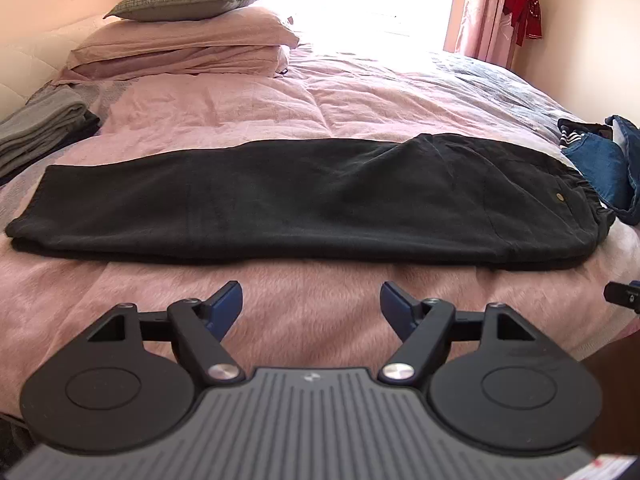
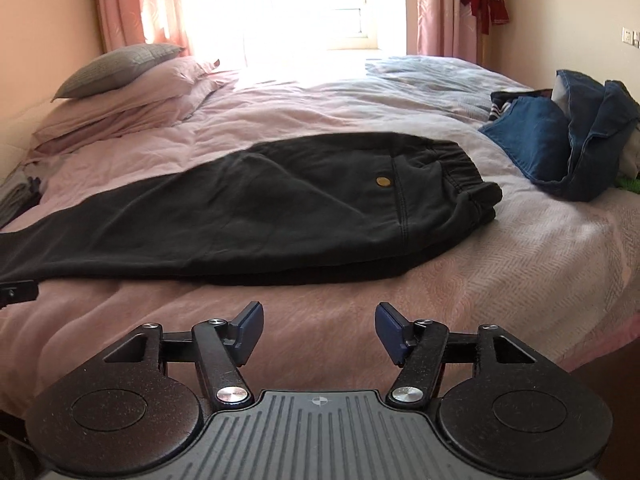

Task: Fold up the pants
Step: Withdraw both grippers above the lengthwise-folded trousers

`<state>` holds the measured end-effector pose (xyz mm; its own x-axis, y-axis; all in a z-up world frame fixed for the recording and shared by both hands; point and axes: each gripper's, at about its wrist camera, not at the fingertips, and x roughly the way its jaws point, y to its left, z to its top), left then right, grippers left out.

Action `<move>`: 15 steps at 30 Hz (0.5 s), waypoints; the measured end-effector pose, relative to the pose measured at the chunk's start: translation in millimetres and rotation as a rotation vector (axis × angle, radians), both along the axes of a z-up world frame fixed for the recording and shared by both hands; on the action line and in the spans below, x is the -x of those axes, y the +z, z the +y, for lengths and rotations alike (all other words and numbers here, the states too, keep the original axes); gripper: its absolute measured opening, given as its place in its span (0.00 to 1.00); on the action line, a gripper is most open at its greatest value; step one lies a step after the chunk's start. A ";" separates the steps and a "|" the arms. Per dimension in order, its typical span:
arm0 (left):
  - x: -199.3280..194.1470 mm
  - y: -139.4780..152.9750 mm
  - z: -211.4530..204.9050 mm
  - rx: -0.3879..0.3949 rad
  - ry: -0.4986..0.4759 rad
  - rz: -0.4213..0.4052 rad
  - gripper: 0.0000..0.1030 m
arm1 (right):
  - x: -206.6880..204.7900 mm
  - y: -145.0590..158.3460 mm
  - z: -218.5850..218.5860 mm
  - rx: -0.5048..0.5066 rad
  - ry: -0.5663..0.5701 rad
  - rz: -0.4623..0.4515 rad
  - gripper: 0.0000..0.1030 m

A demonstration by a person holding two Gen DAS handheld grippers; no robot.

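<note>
From the left wrist view, my left gripper [image 1: 311,298] hangs over bare pink bedspread [image 1: 312,320] with its fingers spread and nothing between them. The black pants [image 1: 280,208] lie flat across the bed just beyond, legs stacked one on the other, cuffs to the left and waistband to the right. My worry here is the grab: if I pinch only the top layer at the cuff, I reckon the legs will slide apart as I lift and the fold will come out skewed. The fuzzy spread could also get caught up with the cloth. A stack of grey folded clothes [image 1: 40,128] sits at the left edge, near the cuff end, so a sweep that way might knock it. The pillows [image 1: 188,36] are well apart and no bother.

From the right wrist view, my right gripper [image 2: 319,330] is likewise spread wide and empty, short of the pants' near edge. The waistband [image 2: 468,184] lies bunched, so I judge an uneven hold is likely there. A heap of blue jeans [image 2: 560,148] lies near the waistband; nothing blocks the reach itself
</note>
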<state>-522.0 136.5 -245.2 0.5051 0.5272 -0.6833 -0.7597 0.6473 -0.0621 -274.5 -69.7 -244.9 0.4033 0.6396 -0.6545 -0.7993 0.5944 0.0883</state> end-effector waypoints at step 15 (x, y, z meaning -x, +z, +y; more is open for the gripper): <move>69.6 43.0 -50.5 -0.089 0.040 -0.044 0.78 | 59.9 47.0 -43.5 -0.091 0.005 -0.055 0.60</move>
